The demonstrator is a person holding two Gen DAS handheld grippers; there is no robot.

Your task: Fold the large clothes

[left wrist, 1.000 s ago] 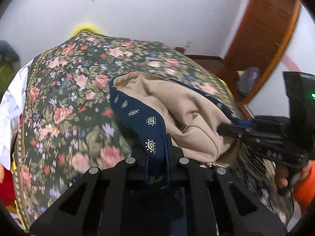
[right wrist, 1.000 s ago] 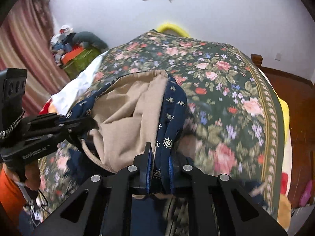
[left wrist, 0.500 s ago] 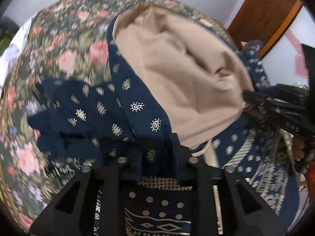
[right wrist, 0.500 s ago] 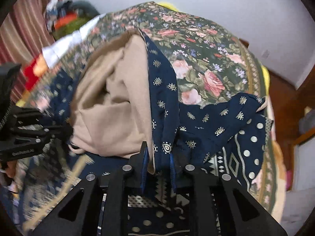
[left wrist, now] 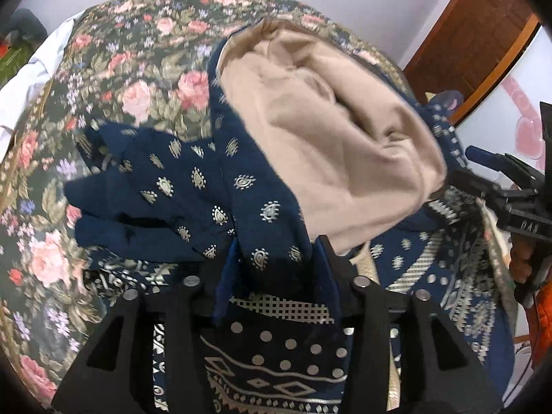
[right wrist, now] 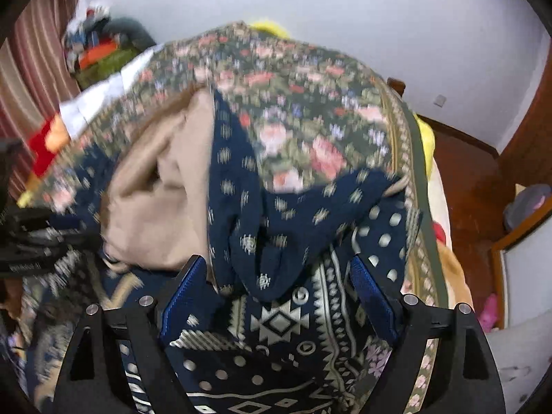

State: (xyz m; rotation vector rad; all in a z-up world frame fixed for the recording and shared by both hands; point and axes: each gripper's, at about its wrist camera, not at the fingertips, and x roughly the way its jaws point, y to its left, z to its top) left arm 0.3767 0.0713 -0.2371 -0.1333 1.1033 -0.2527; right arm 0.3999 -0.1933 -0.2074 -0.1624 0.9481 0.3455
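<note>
Over the floral bedspread (left wrist: 114, 79), my left gripper (left wrist: 276, 255) now has its jaws parted around the navy paisley edge of the garment (left wrist: 214, 186), where half a second ago they pinched it tight; the cloth runs between the fingers, and I cannot tell whether they press on it. My right gripper (right wrist: 276, 276) has spread wide too: its blue pads (right wrist: 183, 293) stand well apart, and the fold of navy fabric sags loose between them without being clamped. A second ago both grippers held this edge high above the bed; now the garment lies on the bedspread, its tan lining (left wrist: 331, 145) turned up and folded over the patterned lower part, with the white geometric border (right wrist: 276, 324) directly beneath my right gripper. Since the last frame the right view has tilted up, bringing back more of the white wall (right wrist: 379, 17).

Around me: a wooden door (left wrist: 483, 27) to the right of the bed, a striped curtain (right wrist: 31, 76) to the left, a heap of coloured clothes (right wrist: 100, 51) in the far corner, and a white sheet (left wrist: 31, 79) at the bedspread's left edge. The bulging lining hides the garment's far side from the left camera.
</note>
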